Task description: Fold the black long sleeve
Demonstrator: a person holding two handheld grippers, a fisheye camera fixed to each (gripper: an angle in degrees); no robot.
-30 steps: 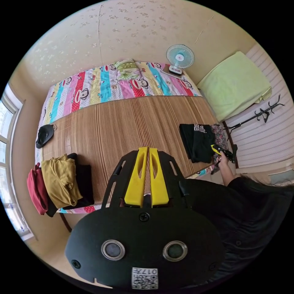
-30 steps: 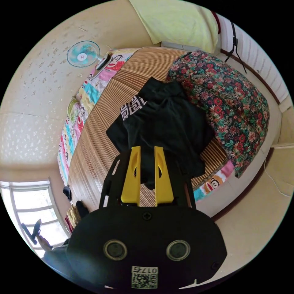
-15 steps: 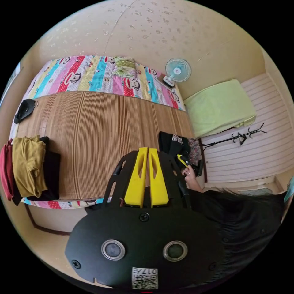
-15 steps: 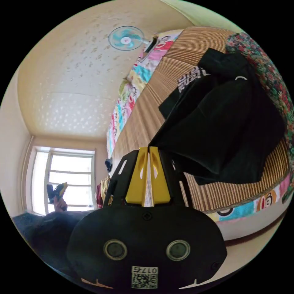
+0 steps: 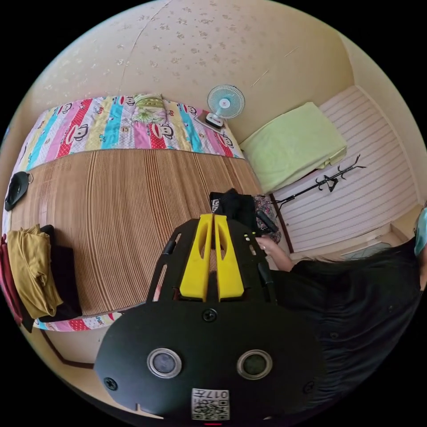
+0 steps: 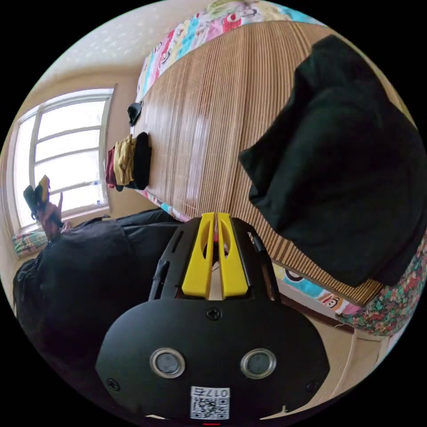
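The black long sleeve lies in a folded heap on the bamboo mat, near the bed's edge beside a floral cloth. My right gripper is shut with nothing in it and sits off the mat's edge, apart from the garment. In the left gripper view the same black garment lies at the mat's right end, just past my left gripper, which is shut and holds nothing. A person's hand reaches toward it. The left gripper also appears raised in front of the window.
A pile of yellow, red and black clothes sits at the mat's left end, with a black cap behind it. A fan stands at the bed's far corner. A green cloth and a coat rack lie beyond the bed.
The right gripper closed on the black garment's edge and lifted it, then let go and drew back off the mat, still shut. The garment has settled on the mat.
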